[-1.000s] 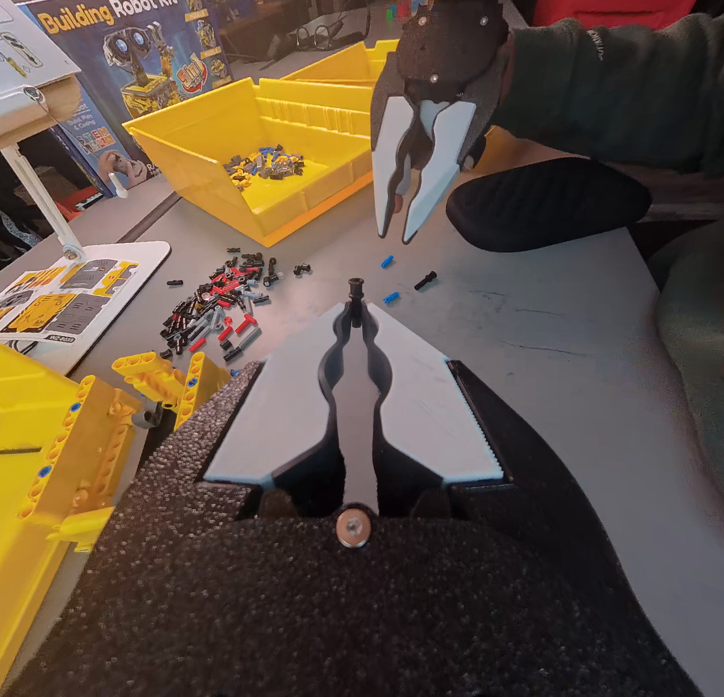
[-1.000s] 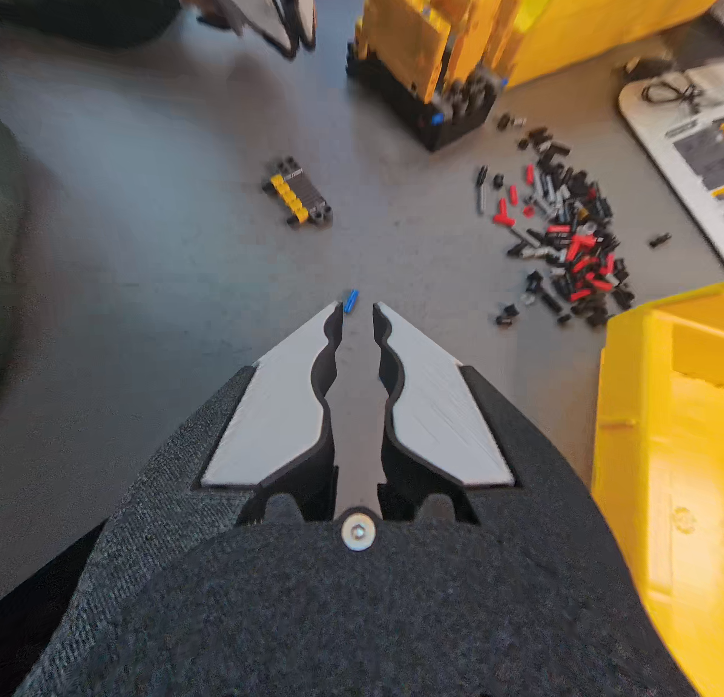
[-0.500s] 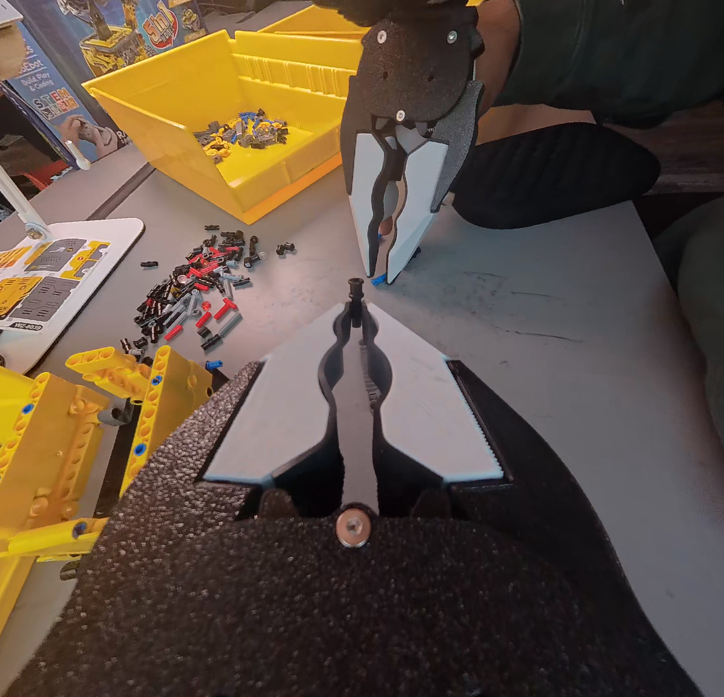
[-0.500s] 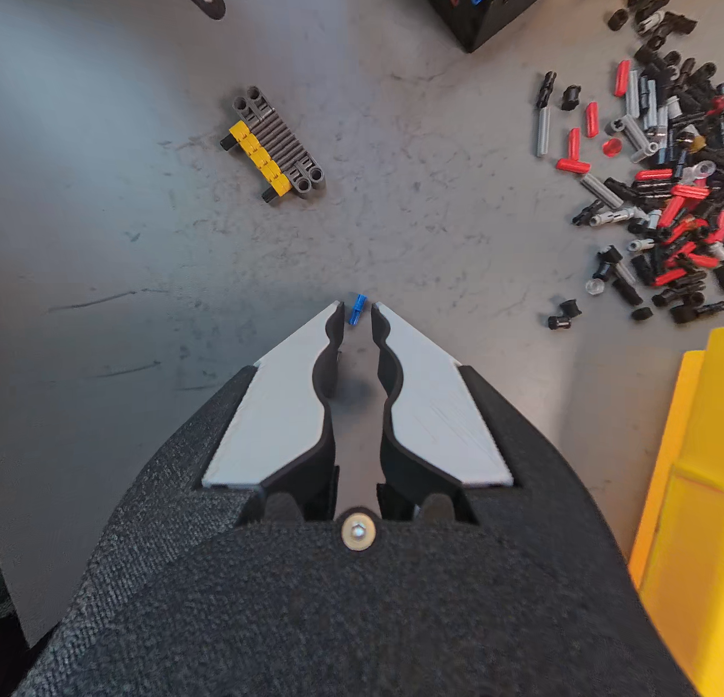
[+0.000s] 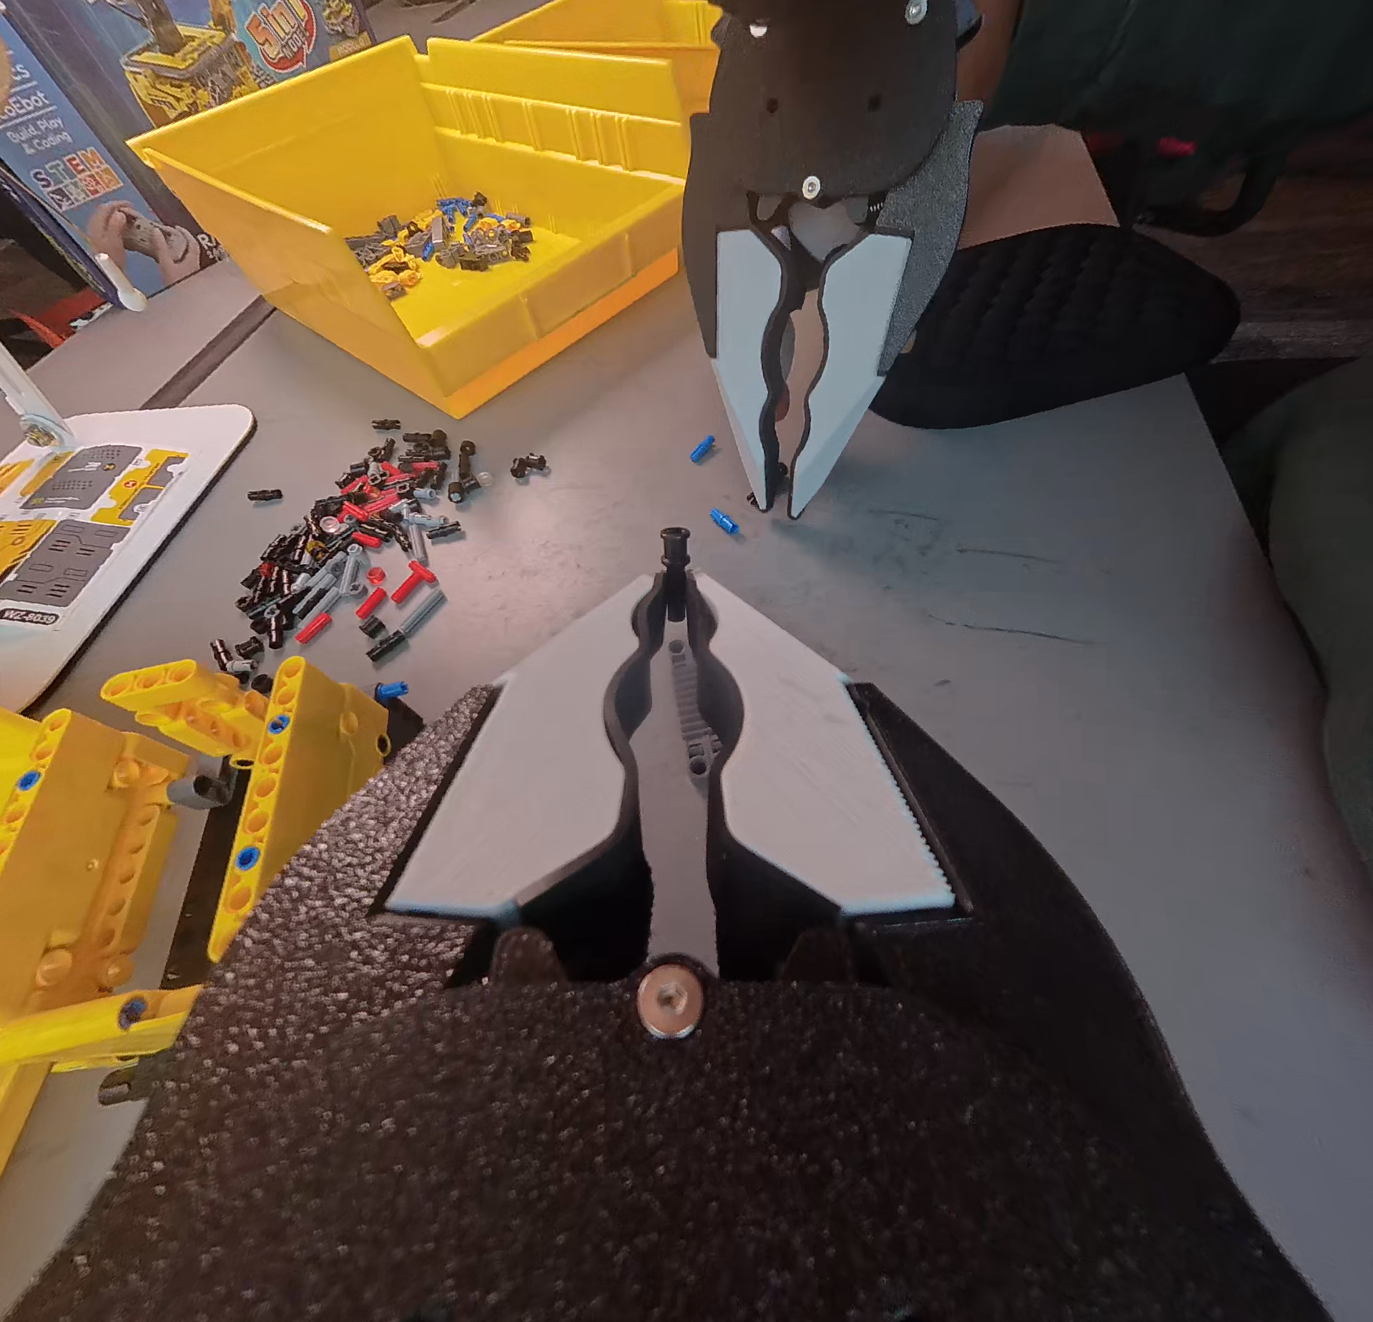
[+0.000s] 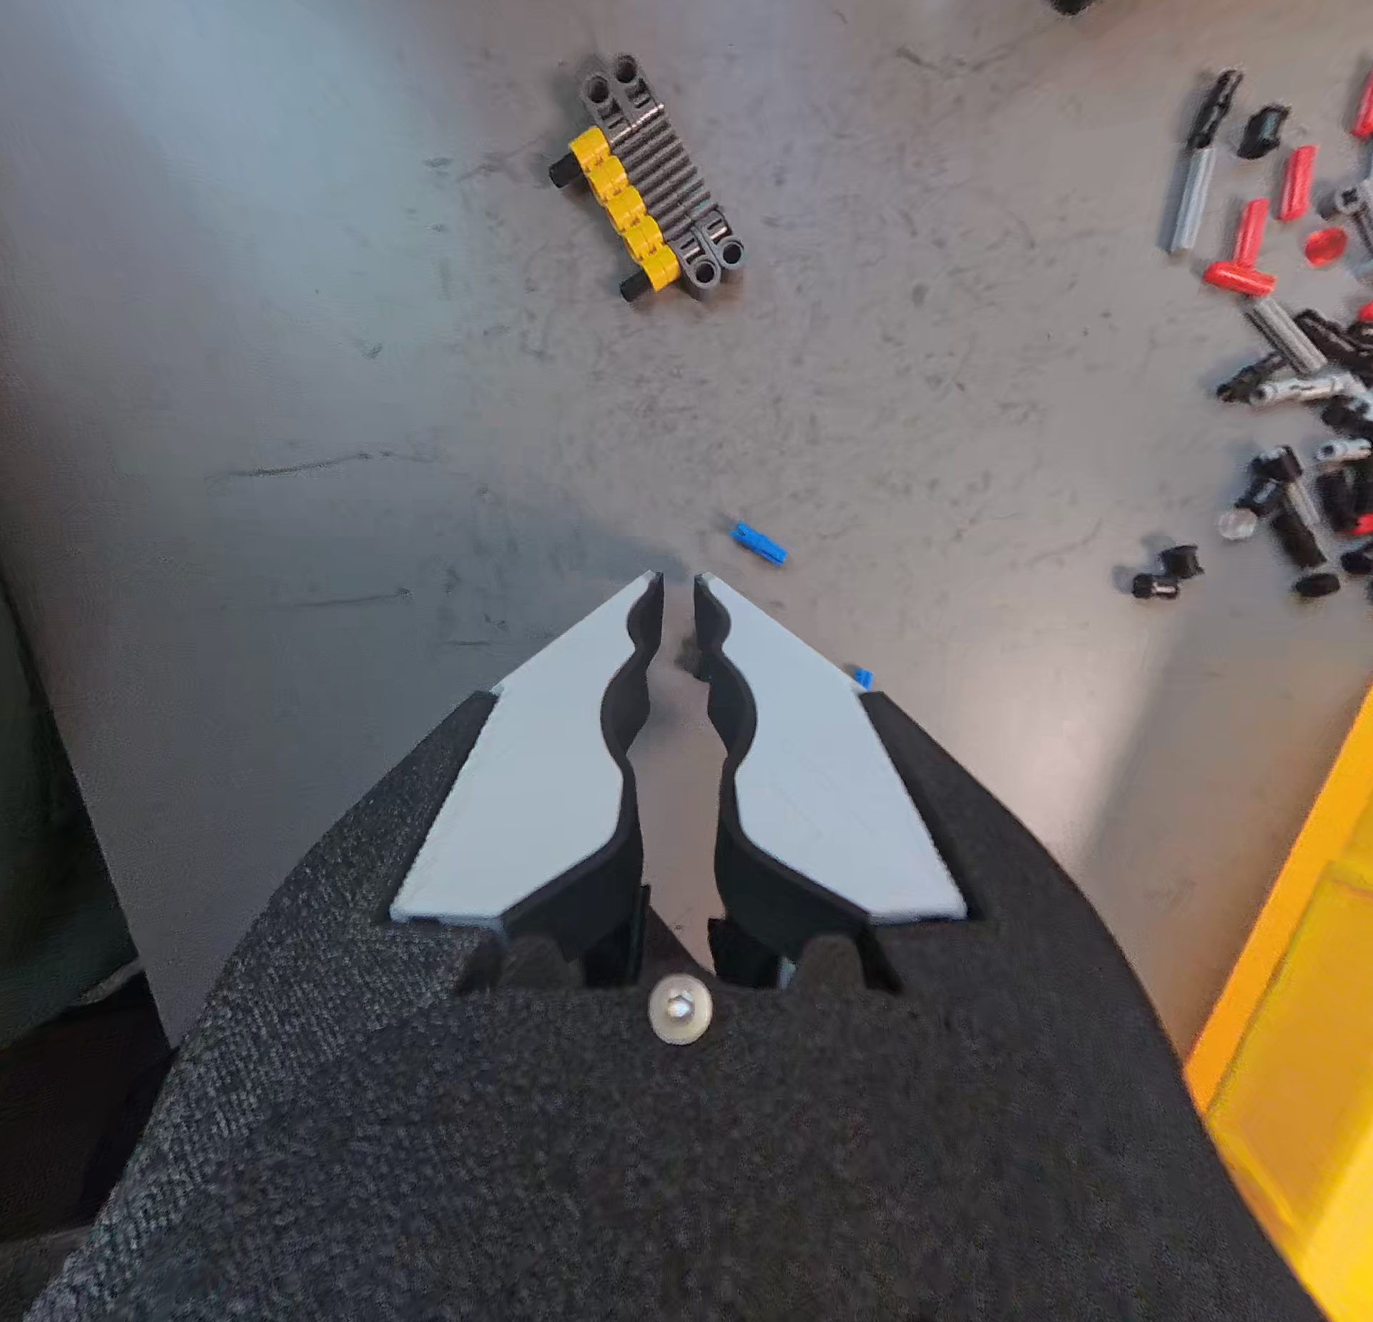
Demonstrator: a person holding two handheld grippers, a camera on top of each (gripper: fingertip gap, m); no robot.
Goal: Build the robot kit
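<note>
Left claw [image 5: 674, 581] clamped on a black pin [image 5: 674, 552], long axis pointing forward out of the tips. Right claw [image 6: 676, 579] tips slightly apart, down at the table [image 6: 297, 321]; small black peg [image 6: 691, 661] between them; blue pin [image 6: 758, 543] just beside.

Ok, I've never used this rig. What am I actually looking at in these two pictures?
There is no robot. A person holds a two-finger gripper in each hand, and each gripper has a camera looking along its fingers.

The left view shows the left gripper shut on a black pin. The right gripper is farther off, pointing down at the grey table.

In the right view, the jaws are nearly closed over a small dark piece. I cannot tell whether it is gripped.

Nearby are a blue pin, a grey-and-yellow assembly, a pile of small parts and a yellow bin.
</note>
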